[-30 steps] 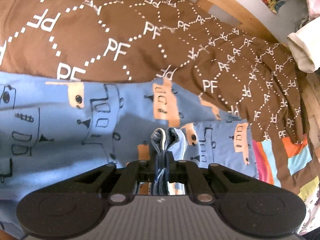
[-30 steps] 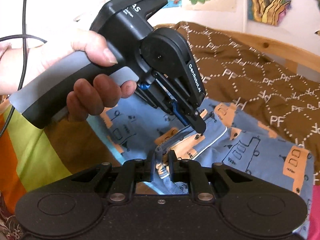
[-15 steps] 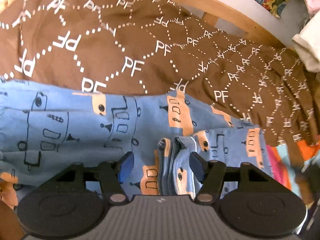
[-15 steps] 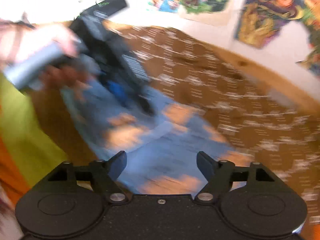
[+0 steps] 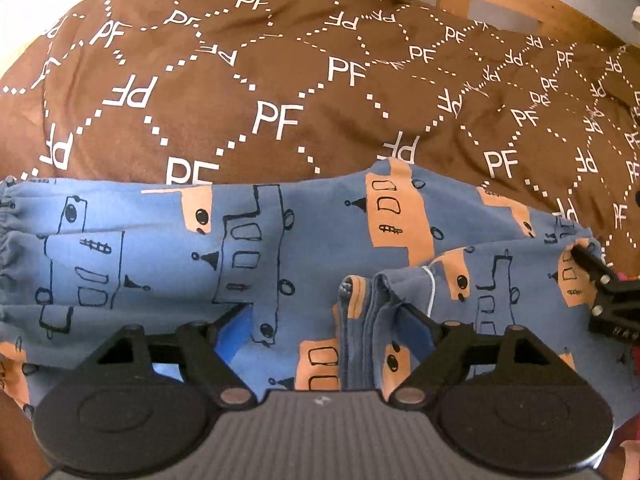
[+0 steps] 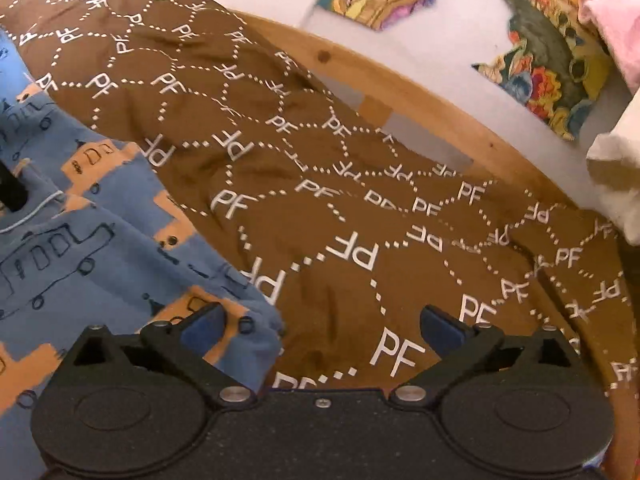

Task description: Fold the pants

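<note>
The blue pants (image 5: 160,248) with orange patches and drawn trucks lie folded lengthwise across the brown bedspread (image 5: 280,60). My left gripper (image 5: 324,322) hovers just over them, its jaws opening. A raised ridge of folded fabric (image 5: 356,312) stands between the blue pads, which do not press on it. One finger of the right gripper (image 5: 592,268) shows at the right edge. In the right wrist view the pants (image 6: 80,240) fill the left side. My right gripper (image 6: 320,322) is opening wide over their end and the bedspread (image 6: 360,200), with nothing held.
A wooden bed frame (image 6: 420,92) runs behind the bedspread. Colourful pictures (image 6: 540,48) hang on the white wall. Pink cloth (image 6: 616,20) and cream cloth (image 6: 616,168) lie at the far right. A black finger of the left gripper (image 6: 12,192) shows at the left edge.
Both grippers let go of the pants fabric they pinched and opened wide. The right gripper swung right, off the pants toward the brown bedspread. The left one drew back and tipped.
</note>
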The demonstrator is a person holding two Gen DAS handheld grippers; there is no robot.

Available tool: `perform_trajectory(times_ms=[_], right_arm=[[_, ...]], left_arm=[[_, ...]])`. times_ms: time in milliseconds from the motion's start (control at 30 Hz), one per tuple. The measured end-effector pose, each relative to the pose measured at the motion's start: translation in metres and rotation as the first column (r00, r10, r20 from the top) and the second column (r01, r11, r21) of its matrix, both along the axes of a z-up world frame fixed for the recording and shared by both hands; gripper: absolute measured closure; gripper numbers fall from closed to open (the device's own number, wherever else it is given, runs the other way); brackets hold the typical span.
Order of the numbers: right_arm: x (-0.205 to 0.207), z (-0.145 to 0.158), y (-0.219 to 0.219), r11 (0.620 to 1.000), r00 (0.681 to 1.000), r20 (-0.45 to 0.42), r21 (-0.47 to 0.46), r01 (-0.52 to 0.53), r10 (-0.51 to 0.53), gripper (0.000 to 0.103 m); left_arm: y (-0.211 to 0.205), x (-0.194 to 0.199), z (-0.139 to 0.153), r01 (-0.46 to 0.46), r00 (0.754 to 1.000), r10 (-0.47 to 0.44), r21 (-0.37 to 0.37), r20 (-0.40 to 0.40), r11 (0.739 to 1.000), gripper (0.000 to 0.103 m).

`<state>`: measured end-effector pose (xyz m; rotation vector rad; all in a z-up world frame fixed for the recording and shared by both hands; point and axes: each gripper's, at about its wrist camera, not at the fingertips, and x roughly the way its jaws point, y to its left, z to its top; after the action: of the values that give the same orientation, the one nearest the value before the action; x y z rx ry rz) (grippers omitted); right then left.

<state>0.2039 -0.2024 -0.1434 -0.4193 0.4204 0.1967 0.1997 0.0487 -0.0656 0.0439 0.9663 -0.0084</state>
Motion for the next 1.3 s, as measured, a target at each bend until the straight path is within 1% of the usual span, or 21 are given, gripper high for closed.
perform_trajectory(times_ms=[167, 233, 333, 400, 467, 533, 600, 700, 767, 833, 900, 1000, 1067, 1100, 1133, 1200, 1300], right_arm=[[-0.015, 0.014, -0.008, 0.999, 0.999, 0.041, -0.041, 0.000, 0.002, 0.001], [-0.034, 0.024, -0.008, 0.999, 0.999, 0.034, -0.021, -0.034, 0.035, 0.001], [-0.069, 0.033, -0.003, 0.994, 0.994, 0.011, 0.001, -0.106, 0.106, 0.001], [-0.092, 0.031, 0.004, 0.989, 0.989, -0.010, -0.020, -0.147, 0.146, 0.001], [-0.109, 0.023, 0.010, 0.985, 0.986, -0.030, -0.049, -0.167, 0.166, 0.001], [-0.116, 0.011, 0.014, 0.984, 0.986, -0.055, -0.079, -0.159, 0.155, 0.001], [-0.115, 0.000, 0.015, 0.982, 0.985, -0.091, -0.103, -0.159, 0.150, 0.001], [-0.111, 0.003, 0.009, 0.986, 0.984, -0.111, -0.082, -0.147, 0.138, 0.001], [-0.108, 0.008, 0.003, 0.991, 0.988, -0.102, -0.057, -0.121, 0.114, 0.001], [-0.110, 0.011, -0.004, 0.994, 0.990, -0.087, -0.009, -0.112, 0.111, 0.001], [-0.108, 0.013, -0.011, 0.995, 0.992, -0.078, 0.034, -0.095, 0.098, 0.001], [-0.102, 0.008, -0.018, 0.997, 0.996, -0.065, 0.053, -0.060, 0.063, 0.001], [-0.094, 0.001, -0.020, 0.998, 0.995, -0.091, 0.042, -0.043, 0.047, 0.001], [-0.091, 0.000, -0.023, 0.998, 0.994, -0.096, 0.057, -0.040, 0.045, 0.001], [-0.090, 0.002, -0.027, 0.996, 0.996, -0.082, 0.084, -0.034, 0.041, 0.001], [-0.087, 0.010, -0.031, 0.992, 1.000, -0.024, 0.125, -0.012, 0.015, 0.001], [-0.066, 0.018, -0.030, 0.986, 0.999, 0.049, 0.165, -0.012, 0.004, 0.001]], left_arm=[[-0.001, 0.000, 0.000, -0.001, 1.000, 0.001, 0.000, 0.000, 1.000, 0.018], [0.001, -0.005, 0.003, -0.006, 1.000, 0.006, -0.007, 0.000, 1.000, 0.017], [0.003, -0.021, 0.009, -0.006, 1.000, 0.006, -0.018, 0.012, 1.000, 0.011], [0.002, -0.035, 0.010, -0.011, 0.999, 0.011, -0.003, 0.031, 1.000, 0.003], [0.000, -0.048, 0.007, -0.019, 0.999, 0.018, 0.018, 0.041, 1.000, 0.002], [-0.006, -0.057, 0.000, -0.013, 0.998, 0.009, 0.071, 0.055, 0.997, 0.002], [-0.012, -0.064, -0.008, 0.002, 0.998, -0.012, 0.153, 0.065, 0.988, 0.002], [-0.017, -0.071, -0.010, 0.000, 0.996, -0.020, 0.215, 0.090, 0.977, 0.000], [-0.016, -0.072, -0.009, -0.003, 0.996, -0.016, 0.217, 0.085, 0.976, 0.000], [-0.014, -0.074, -0.006, -0.009, 0.997, -0.007, 0.208, 0.078, 0.978, 0.001], [-0.014, -0.076, -0.004, -0.005, 0.997, -0.011, 0.217, 0.073, 0.976, 0.001], [-0.014, -0.080, -0.009, 0.013, 0.997, -0.031, 0.247, 0.068, 0.969, 0.000], [-0.015, -0.081, -0.009, 0.013, 0.997, -0.031, 0.251, 0.068, 0.968, 0.000], [-0.015, -0.081, -0.008, 0.009, 0.998, -0.026, 0.250, 0.065, 0.968, 0.001], [-0.015, -0.081, -0.005, 0.001, 0.998, -0.017, 0.244, 0.061, 0.970, 0.001], [-0.016, -0.078, 0.000, -0.015, 0.998, -0.001, 0.227, 0.066, 0.974, 0.001], [-0.020, -0.073, 0.006, -0.019, 0.996, 0.001, 0.194, 0.090, 0.981, 0.001]])
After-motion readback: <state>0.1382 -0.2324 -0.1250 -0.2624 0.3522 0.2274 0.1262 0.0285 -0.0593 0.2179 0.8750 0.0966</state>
